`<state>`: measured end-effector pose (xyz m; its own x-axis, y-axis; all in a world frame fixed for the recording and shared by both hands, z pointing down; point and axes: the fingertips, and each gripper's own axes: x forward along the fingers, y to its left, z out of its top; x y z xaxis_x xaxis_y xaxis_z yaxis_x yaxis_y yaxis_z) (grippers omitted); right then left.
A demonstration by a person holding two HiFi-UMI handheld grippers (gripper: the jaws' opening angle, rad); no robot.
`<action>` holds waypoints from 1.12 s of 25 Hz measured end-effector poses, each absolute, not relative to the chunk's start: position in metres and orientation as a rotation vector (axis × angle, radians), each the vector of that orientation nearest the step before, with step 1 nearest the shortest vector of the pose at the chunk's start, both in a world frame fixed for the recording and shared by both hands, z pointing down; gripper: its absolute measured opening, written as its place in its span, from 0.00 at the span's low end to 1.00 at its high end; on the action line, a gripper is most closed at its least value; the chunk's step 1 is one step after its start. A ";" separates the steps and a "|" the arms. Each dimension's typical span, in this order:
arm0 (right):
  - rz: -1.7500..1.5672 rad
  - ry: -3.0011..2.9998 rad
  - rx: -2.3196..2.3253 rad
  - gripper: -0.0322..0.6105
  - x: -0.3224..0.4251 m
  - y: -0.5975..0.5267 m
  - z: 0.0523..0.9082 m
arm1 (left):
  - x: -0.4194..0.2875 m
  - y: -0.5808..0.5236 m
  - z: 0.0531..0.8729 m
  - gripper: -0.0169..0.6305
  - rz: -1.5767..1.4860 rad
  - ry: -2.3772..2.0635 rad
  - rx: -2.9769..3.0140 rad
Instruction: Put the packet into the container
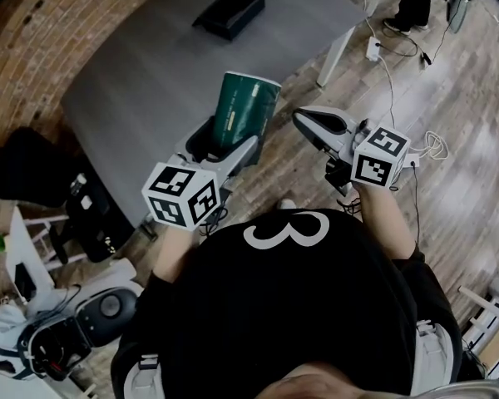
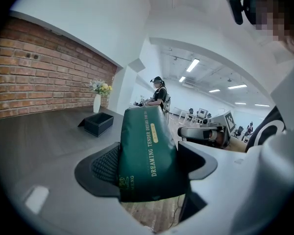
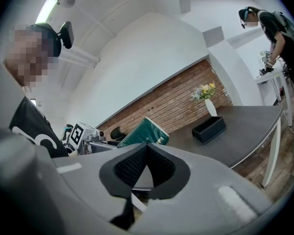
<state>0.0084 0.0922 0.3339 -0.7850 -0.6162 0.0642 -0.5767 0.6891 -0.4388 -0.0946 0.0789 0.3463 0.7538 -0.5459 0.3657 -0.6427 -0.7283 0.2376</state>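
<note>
A dark green packet [image 1: 243, 108] with gold print stands up between the jaws of my left gripper [image 1: 224, 146], which is shut on its lower part. In the left gripper view the packet [image 2: 147, 153] fills the gap between both pads. The black open container [image 1: 230, 11] sits on the grey table [image 1: 150, 73] at its far side, well beyond the packet; it also shows as a small box [image 2: 98, 123]. My right gripper [image 1: 309, 125] hangs to the right of the packet, over the wooden floor, with its pads [image 3: 147, 166] closed together and nothing between them. From there the packet [image 3: 143, 132] and the container [image 3: 209, 129] are visible.
A white vase with flowers [image 2: 98, 101] stands at the table's far end by the brick wall [image 2: 34, 82]. A table leg [image 1: 337, 52] and cables [image 1: 391, 65] are on the wooden floor. Other people stand in the background [image 2: 159, 93]. Bags and gear [image 1: 58, 322] lie at the lower left.
</note>
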 end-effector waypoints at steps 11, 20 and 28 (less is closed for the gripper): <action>-0.732 2.812 -0.997 0.05 0.046 0.056 0.351 | -0.055 0.041 0.361 0.63 0.404 -0.917 2.576; -0.757 2.815 -1.014 0.05 0.068 -0.024 0.356 | -0.035 -0.043 0.368 0.63 0.472 -0.924 2.580; -0.761 2.822 -1.030 0.05 0.081 -0.110 0.347 | -0.029 -0.129 0.360 0.63 0.485 -0.949 2.601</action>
